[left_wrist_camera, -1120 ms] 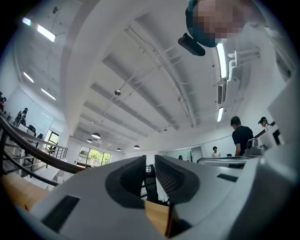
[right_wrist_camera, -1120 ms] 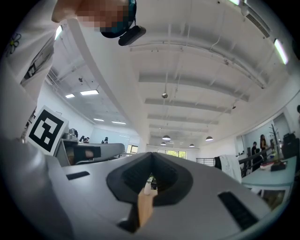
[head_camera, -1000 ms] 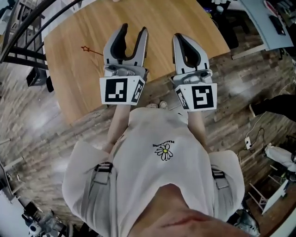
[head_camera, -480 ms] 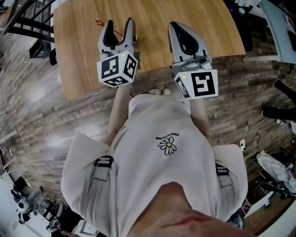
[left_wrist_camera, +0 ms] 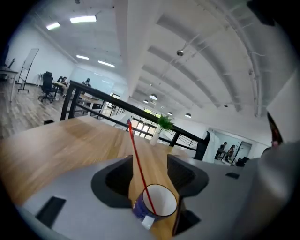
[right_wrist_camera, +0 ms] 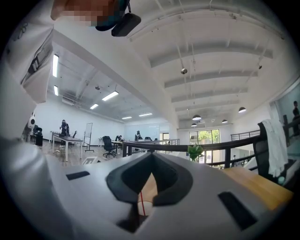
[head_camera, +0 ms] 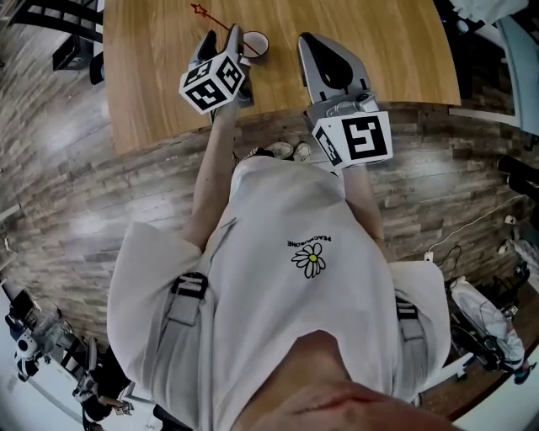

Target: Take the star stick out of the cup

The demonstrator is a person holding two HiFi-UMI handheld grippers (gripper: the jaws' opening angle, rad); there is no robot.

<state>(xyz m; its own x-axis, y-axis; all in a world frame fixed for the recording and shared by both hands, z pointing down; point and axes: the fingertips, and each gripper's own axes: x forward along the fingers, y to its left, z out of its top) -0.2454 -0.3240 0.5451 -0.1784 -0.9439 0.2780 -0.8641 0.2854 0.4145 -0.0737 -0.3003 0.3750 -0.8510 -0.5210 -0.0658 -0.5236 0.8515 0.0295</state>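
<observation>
- Head view first: compared with a second ago, my left gripper (head_camera: pixel 221 38) is reaching further out over the wooden table (head_camera: pixel 387 50). Its marker cube (head_camera: pixel 215 82) is now turned over to one side. The right gripper (head_camera: pixel 313 44) is sitting pretty much where it was.
- The cup (head_camera: pixel 255 44) is now showing just beside the left gripper's right-hand jaw. A second ago I wasn't seeing it at all.
- The star stick (head_camera: pixel 200 11) is sitting in the cup, leaning away to the left with its red star out over the table.
- Left gripper view is giving me what the head view isn't: the cup (left_wrist_camera: pixel 157 202) is sitting in the gap between the jaws, blue outside and white inside. The star stick (left_wrist_camera: pixel 140 164) is poking up out of it. The jaws are closing, but the pads aren't pressing on anything yet.
- Right gripper view is showing its jaws meeting at the tips and gripping nothing. I'm only catching a sliver of the star stick (right_wrist_camera: pixel 142 202) through the gap below them.
</observation>
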